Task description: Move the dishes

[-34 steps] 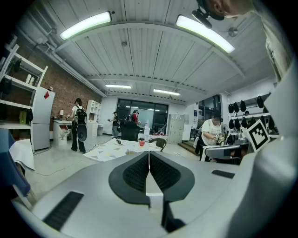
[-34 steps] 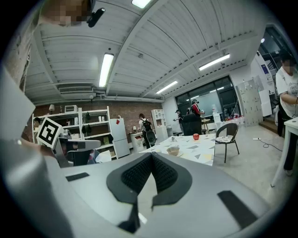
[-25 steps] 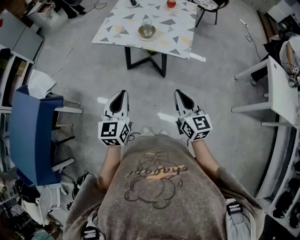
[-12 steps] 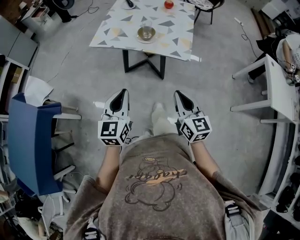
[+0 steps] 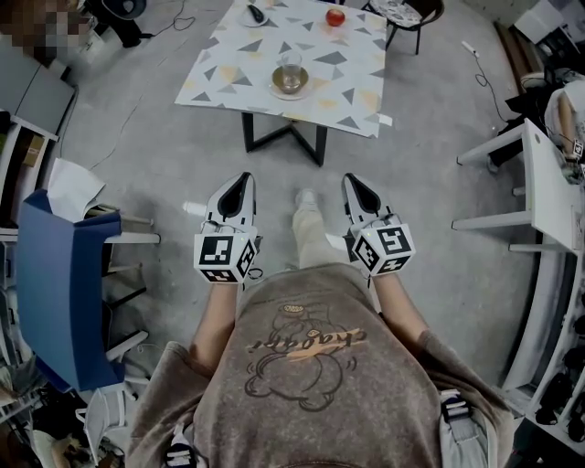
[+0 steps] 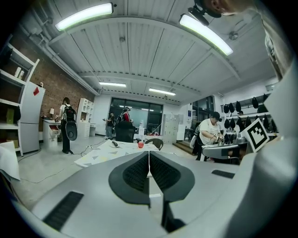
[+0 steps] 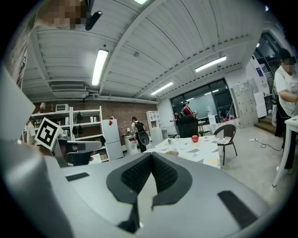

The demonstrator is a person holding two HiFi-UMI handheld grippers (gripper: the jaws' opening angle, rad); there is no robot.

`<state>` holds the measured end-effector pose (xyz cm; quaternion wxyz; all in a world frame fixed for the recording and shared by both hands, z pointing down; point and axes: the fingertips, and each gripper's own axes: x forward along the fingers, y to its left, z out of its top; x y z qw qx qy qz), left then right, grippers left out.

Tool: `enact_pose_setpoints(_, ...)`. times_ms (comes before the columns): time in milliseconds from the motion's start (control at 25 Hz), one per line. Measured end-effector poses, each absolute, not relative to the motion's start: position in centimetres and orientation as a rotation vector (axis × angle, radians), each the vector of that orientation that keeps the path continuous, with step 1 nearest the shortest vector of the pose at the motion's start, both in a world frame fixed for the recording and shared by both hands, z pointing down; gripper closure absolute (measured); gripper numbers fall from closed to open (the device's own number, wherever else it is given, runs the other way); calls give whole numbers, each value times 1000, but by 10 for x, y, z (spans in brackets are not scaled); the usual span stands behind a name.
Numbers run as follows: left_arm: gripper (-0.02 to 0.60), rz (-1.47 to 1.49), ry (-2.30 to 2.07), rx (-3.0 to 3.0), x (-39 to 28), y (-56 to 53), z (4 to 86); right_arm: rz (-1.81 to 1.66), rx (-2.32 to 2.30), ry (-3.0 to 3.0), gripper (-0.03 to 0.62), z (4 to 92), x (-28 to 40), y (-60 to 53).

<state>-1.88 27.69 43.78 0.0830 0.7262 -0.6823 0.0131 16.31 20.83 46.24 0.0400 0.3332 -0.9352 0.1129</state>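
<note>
The left gripper [image 5: 239, 181] has its jaws pressed together with nothing between them. The right gripper [image 5: 353, 183] is the same, closed and empty. Both are held level in front of the person's chest, side by side and pointing forward, with one leg [image 5: 309, 228] stepping out between them over the grey floor [image 5: 430, 137]. Well ahead of both stands the bench [image 5: 228, 82], covered in a triangle pattern. Near its front edge sits a small plate [image 5: 291, 88] with a clear glass [image 5: 291, 66] standing on it. A red apple [image 5: 335, 16] lies farther back on the bench. A blue chair [image 5: 55, 274] stands off to the person's left.
</note>
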Motion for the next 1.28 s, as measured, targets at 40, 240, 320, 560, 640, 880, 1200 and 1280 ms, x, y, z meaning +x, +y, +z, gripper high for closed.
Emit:
enact_pose_setpoints(40,561,39,-2038,2169,-21,270,438,344,1013,-2865,592,463,159,202)
enact_pose_setpoints(240,561,44,-2042,2160,-36,235,441,331,974,-2863,592,470,138,168)
enact_pose_setpoints(320,561,51,-2044,2157,-44,218,443,332,966,-2867,592,470,130,151)
enact_pose_setpoints(560,561,59,-2048,2143,-65,160,439,352,929,-2865,592,470,104,97)
enact_pose_setpoints(640,560,59,-2043,2134,-70,140,438,361,915,-2864,592,469,97,77)
enact_pose_setpoints(880,561,70,-2053,2097,-86,84,432,392,875,-2866,592,464,79,18)
enact_pose_setpoints(1200,561,73,-2091,2053,-102,18,432,399,824,-2878,592,463,62,-52)
enact_pose_setpoints(1280,561,72,-2100,2041,-104,6,432,407,815,-2876,592,464,60,-66)
